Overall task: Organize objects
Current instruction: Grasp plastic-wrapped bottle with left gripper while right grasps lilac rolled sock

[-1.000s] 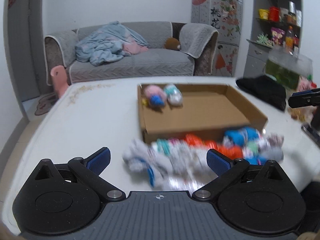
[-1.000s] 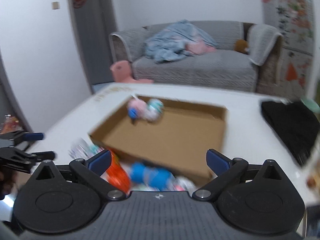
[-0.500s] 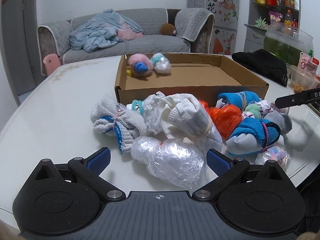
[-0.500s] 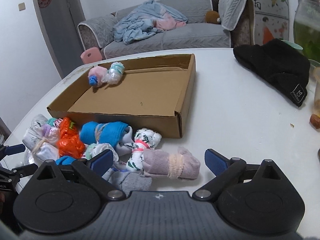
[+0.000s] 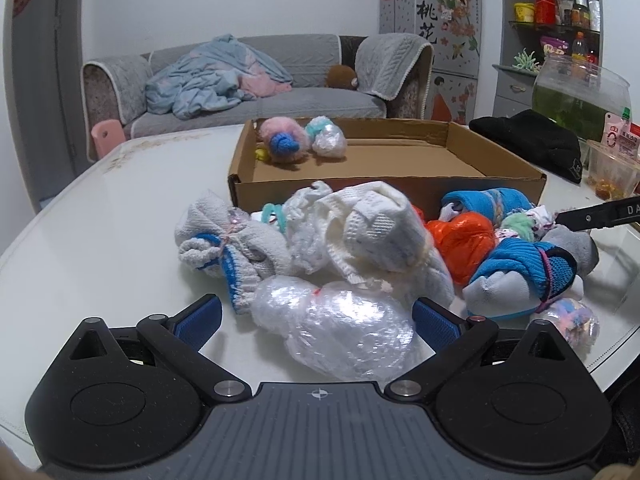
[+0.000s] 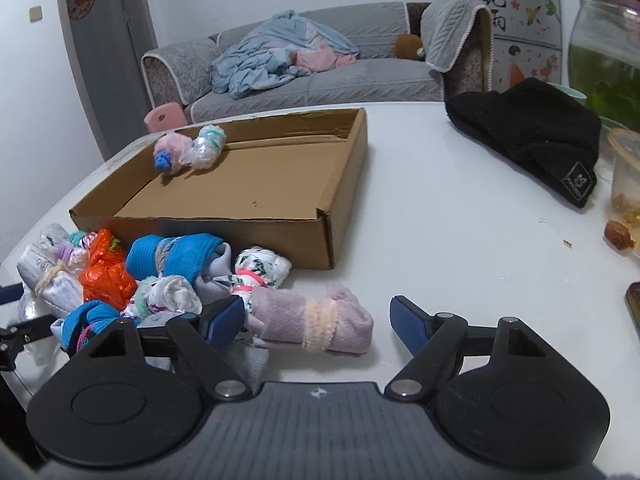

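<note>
A shallow cardboard box [image 5: 384, 196] [image 6: 240, 236] lies on the white table, with a pink bundle [image 5: 284, 144] [image 6: 168, 152] and a plastic-wrapped bundle [image 5: 328, 140] [image 6: 204, 148] in its far corner. Several rolled sock bundles are heaped in front of the box. My left gripper [image 5: 318, 320] is open, low over the table, with a clear plastic-wrapped bundle [image 5: 332, 328] between its fingers and a gap at the left pad. My right gripper [image 6: 316, 320] straddles a lilac sock roll [image 6: 312, 320]. Its jaws are closing, and the right pad stands clear of the roll.
A black knit hat [image 5: 532, 144] [image 6: 532, 136] lies on the table right of the box. A glass bowl [image 5: 580, 96] and a plastic food tub [image 6: 624, 176] stand at the right edge. A grey sofa [image 5: 256, 104] sits beyond the table.
Both grippers have sunk toward the sock heap, which now fills the lower part of each view. The right gripper's fingers have drawn closer together around the lilac roll.
</note>
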Demonstrator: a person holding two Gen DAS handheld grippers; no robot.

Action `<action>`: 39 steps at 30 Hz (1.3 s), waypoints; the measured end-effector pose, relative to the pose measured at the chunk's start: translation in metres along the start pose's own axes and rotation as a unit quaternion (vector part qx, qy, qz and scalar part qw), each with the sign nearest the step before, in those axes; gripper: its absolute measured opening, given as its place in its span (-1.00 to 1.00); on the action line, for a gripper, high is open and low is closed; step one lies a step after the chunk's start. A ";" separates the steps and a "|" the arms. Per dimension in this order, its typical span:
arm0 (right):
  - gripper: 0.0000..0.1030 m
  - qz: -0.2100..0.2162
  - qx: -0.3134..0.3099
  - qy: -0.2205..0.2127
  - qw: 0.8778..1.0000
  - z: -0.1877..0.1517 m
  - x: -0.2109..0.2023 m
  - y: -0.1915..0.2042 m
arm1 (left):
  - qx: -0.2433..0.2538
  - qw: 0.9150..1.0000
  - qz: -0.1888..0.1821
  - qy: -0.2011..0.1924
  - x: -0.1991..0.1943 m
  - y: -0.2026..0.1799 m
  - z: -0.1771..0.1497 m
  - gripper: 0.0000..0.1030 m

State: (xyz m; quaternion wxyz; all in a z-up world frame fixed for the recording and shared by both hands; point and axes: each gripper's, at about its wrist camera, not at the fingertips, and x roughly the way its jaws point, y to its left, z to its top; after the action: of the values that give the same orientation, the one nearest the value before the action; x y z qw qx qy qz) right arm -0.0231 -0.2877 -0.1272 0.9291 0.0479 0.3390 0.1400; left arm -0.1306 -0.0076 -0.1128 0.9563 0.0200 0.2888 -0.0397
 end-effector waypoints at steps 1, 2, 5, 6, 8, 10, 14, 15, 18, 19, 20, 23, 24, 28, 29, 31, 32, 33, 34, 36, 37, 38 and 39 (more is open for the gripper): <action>0.33 -0.002 0.002 -0.003 1.000 0.000 -0.002 -0.001 | -0.001 1.000 0.001 -0.002 -0.001 -0.001 -0.001 0.97; 0.27 -0.005 0.003 -0.005 1.000 0.000 -0.003 -0.002 | 0.000 1.000 0.002 -0.004 -0.001 -0.003 -0.002 0.97; 0.21 -0.004 0.004 -0.002 1.000 -0.002 -0.004 -0.004 | 0.003 1.000 0.005 -0.002 -0.001 -0.009 -0.005 0.97; 0.21 -0.006 0.002 -0.001 1.000 -0.003 -0.003 -0.003 | 0.002 1.000 0.004 0.000 0.000 -0.010 -0.006 0.97; 0.21 -0.011 -0.004 0.000 1.000 -0.006 -0.004 -0.002 | 0.001 1.000 0.003 0.004 0.001 -0.012 -0.009 0.95; 0.20 -0.015 -0.005 -0.005 1.000 -0.007 -0.005 -0.003 | 0.001 1.000 -0.001 0.002 0.001 -0.015 -0.009 0.95; 0.17 -0.018 -0.002 -0.011 1.000 -0.009 -0.009 -0.006 | -0.001 1.000 -0.005 0.000 0.003 -0.017 -0.008 0.91; 0.17 -0.019 -0.002 -0.011 1.000 -0.009 -0.009 -0.007 | -0.002 1.000 -0.007 -0.001 0.003 -0.017 -0.007 0.88; 0.17 -0.021 0.001 -0.013 1.000 -0.009 -0.011 -0.009 | -0.002 1.000 -0.006 -0.005 0.001 -0.016 -0.006 0.67; 0.17 -0.021 0.002 -0.014 1.000 -0.009 -0.012 -0.009 | -0.003 1.000 -0.004 -0.006 0.001 -0.015 -0.005 0.53; 0.17 -0.022 0.003 -0.015 1.000 -0.008 -0.012 -0.010 | -0.005 1.000 -0.001 -0.006 0.000 -0.014 -0.005 0.45; 0.17 -0.024 0.004 -0.017 1.000 -0.007 -0.016 -0.012 | -0.008 1.000 -0.001 -0.003 -0.003 -0.009 -0.004 0.32; 0.17 -0.025 0.003 -0.018 1.000 -0.007 -0.017 -0.012 | -0.006 1.000 0.001 -0.002 -0.005 -0.009 -0.005 0.32; 0.17 -0.028 0.000 -0.022 0.999 -0.004 -0.020 -0.012 | 0.005 1.000 0.009 0.003 -0.013 -0.005 -0.007 0.31; 0.17 -0.028 0.000 -0.024 0.999 -0.002 -0.021 -0.012 | 0.007 1.000 0.011 0.004 -0.016 -0.004 -0.008 0.30; 0.17 -0.028 -0.001 -0.028 0.999 0.001 -0.024 -0.011 | 0.013 1.000 0.018 0.002 -0.022 -0.001 -0.009 0.30; 0.17 -0.029 -0.001 -0.030 0.999 0.002 -0.025 -0.011 | 0.014 1.000 0.020 0.002 -0.025 0.001 -0.010 0.30; 0.17 -0.029 -0.002 -0.032 0.999 0.003 -0.026 -0.011 | 0.014 1.000 0.021 0.002 -0.027 0.003 -0.010 0.30; 0.17 -0.028 -0.002 -0.033 0.999 0.005 -0.026 -0.011 | 0.014 1.000 0.022 0.001 -0.030 0.005 -0.010 0.30; 0.17 -0.028 -0.004 -0.038 0.999 0.009 -0.029 -0.011 | 0.013 1.000 0.025 -0.002 -0.034 0.009 -0.008 0.30; 0.17 -0.029 -0.006 -0.041 0.999 0.011 -0.030 -0.010 | 0.013 1.000 0.028 -0.005 -0.037 0.012 -0.007 0.30; 0.17 -0.029 -0.009 -0.044 0.999 0.014 -0.032 -0.009 | 0.012 0.999 0.030 -0.008 -0.039 0.014 -0.005 0.30; 0.17 -0.030 -0.012 -0.047 0.998 0.017 -0.033 -0.008 | 0.012 0.999 0.032 -0.011 -0.042 0.017 -0.002 0.30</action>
State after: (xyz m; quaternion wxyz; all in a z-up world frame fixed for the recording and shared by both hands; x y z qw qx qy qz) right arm -0.0348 -0.3046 -0.0956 0.9482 0.0329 0.2945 0.1142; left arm -0.1652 0.0126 -0.0914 0.9600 0.0398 0.2769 -0.0129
